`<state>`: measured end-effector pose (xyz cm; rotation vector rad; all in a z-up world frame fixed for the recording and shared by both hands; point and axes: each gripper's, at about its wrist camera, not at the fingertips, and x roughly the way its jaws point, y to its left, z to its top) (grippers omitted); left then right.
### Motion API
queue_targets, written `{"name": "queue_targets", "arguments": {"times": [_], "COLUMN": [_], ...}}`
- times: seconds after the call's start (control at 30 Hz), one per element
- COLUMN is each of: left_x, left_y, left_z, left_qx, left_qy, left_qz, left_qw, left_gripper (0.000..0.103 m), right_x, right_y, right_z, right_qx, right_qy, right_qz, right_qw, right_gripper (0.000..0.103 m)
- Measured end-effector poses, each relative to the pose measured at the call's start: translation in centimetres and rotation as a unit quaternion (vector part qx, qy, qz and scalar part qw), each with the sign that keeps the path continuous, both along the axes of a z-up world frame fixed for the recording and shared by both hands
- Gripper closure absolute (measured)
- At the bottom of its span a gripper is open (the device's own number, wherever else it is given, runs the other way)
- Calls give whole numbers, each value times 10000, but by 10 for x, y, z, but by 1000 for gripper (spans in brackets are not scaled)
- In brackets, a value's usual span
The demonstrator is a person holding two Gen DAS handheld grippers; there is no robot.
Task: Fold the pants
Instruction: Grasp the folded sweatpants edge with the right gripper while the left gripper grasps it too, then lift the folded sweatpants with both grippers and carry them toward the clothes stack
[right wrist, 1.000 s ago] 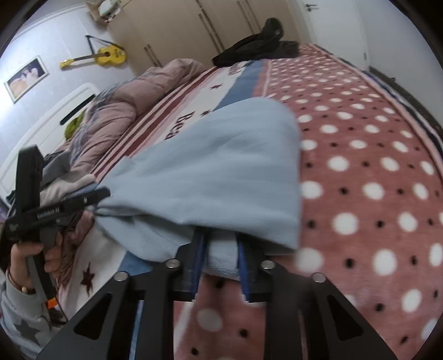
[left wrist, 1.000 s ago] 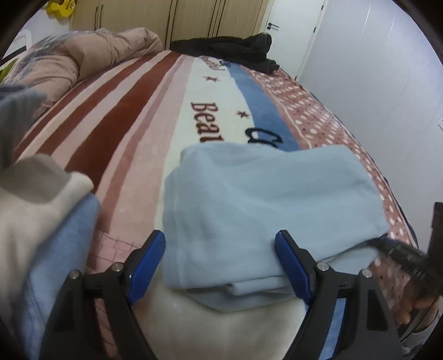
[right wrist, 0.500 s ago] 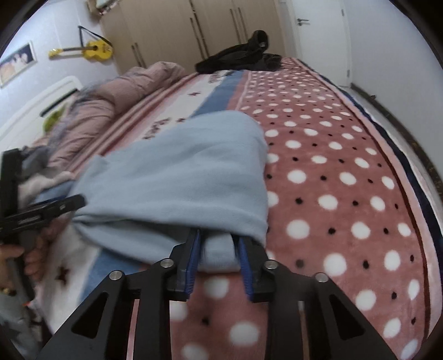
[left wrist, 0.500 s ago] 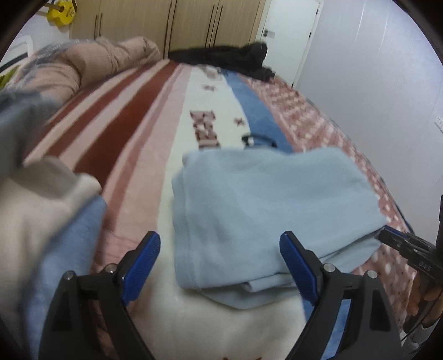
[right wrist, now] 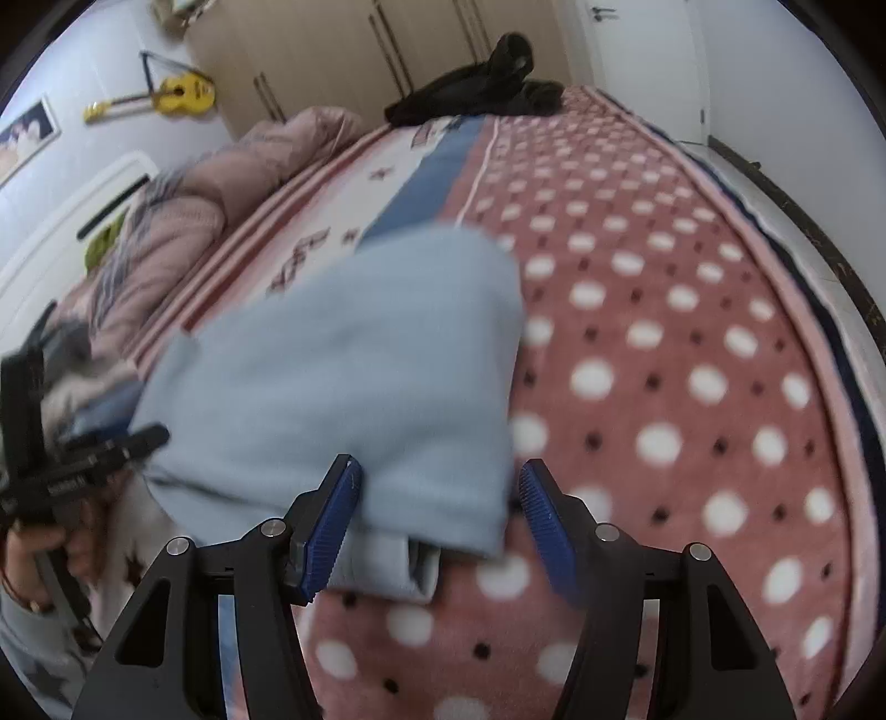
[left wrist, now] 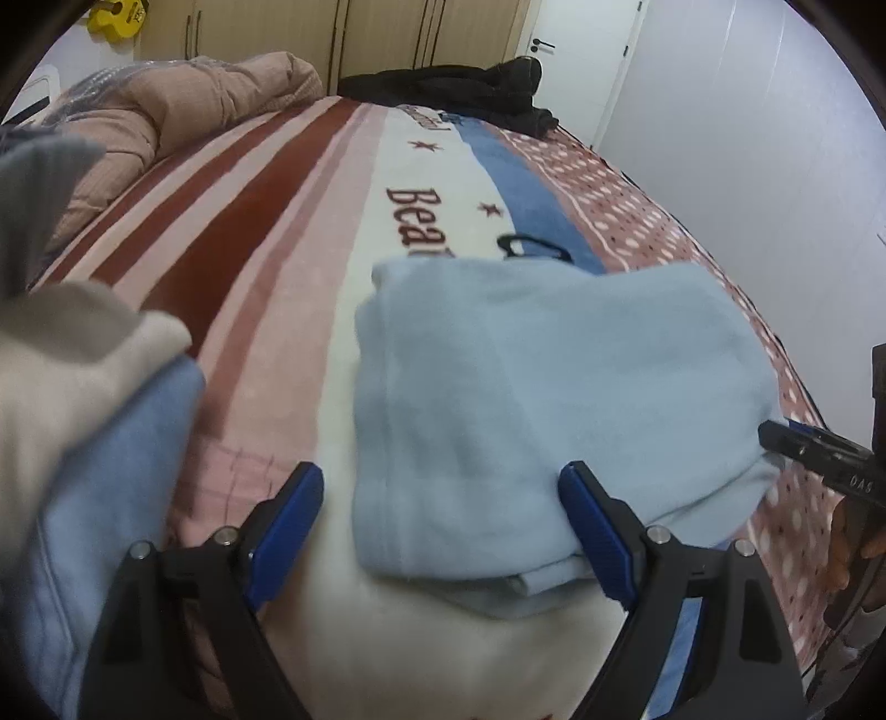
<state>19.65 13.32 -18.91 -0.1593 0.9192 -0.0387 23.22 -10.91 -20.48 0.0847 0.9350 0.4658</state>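
Folded light-blue fleece pants (left wrist: pixel 554 387): soft, light, floppy; best pinched at the layered 6 o'clock edge. Left gripper (left wrist: pixel 443 526) gapes empty; right gripper (right wrist: pixel 437 520) is opening, releasing them

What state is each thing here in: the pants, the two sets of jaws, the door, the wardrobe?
Pants: folded, flat on the bed.
Left gripper: jaws open, gripping nothing.
Right gripper: jaws opening, pants edge between them.
Door: closed.
Wardrobe: doors closed.
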Motion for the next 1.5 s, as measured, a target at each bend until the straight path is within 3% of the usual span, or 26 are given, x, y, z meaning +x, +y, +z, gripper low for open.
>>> {"name": "queue_targets", "arguments": {"times": [0.13, 0.33, 0.47, 0.63, 0.7, 0.73, 0.77, 0.8, 0.9, 1.1, 1.5], "left_x": [-6, 10, 36, 52, 55, 57, 56, 55, 50, 38, -12], "left_y": [-4, 9, 15, 23, 19, 16, 14, 13, 17, 4, -23], "left_z": [-5, 8, -4, -19, -22, -24, -23, -22, -18, 19, 131], "left_qx": [48, -563, -852, -1956, -2277, -2288, -2191, -2145, -2404, -2218, -1781], "left_qy": [22, -17, 348, 410, 497, 561, 542, 532, 494, 129, -731], "left_qz": [-31, 56, 159, -22, -207, -195, -183, -195, -197, -388, -820], "left_qw": [10000, 9984, 9956, 9798, 9723, 9717, 9740, 9751, 9692, 9742, 9779], "left_gripper": [17, 17, 16, 16, 36, 37, 45, 60, 76, 78, 78], "right_x": [-15, -10, 15, 39, 43, 44, 45, 46, 42, 22, -34], "right_y": [-3, -5, -9, -1, 5, 6, 8, 9, 10, 13, -11], "right_z": [-15, 1, 6, -7, -10, -11, -13, -13, -10, 18, 106], "right_qx": [-77, -3, 280, 754, 990, 1062, 1118, 1154, 1218, 1055, 1172], "right_qy": [-18, -41, 114, 494, 609, 641, 663, 681, 640, 205, -581], "right_qz": [133, 256, 183, 526, 721, 749, 756, 747, 753, 759, 667], "right_qw": [9999, 9997, 9994, 9945, 9906, 9894, 9886, 9882, 9876, 9913, 9892], "right_gripper": [46, 44, 36, 36, 37, 39, 49, 60, 75, 79, 79]}}
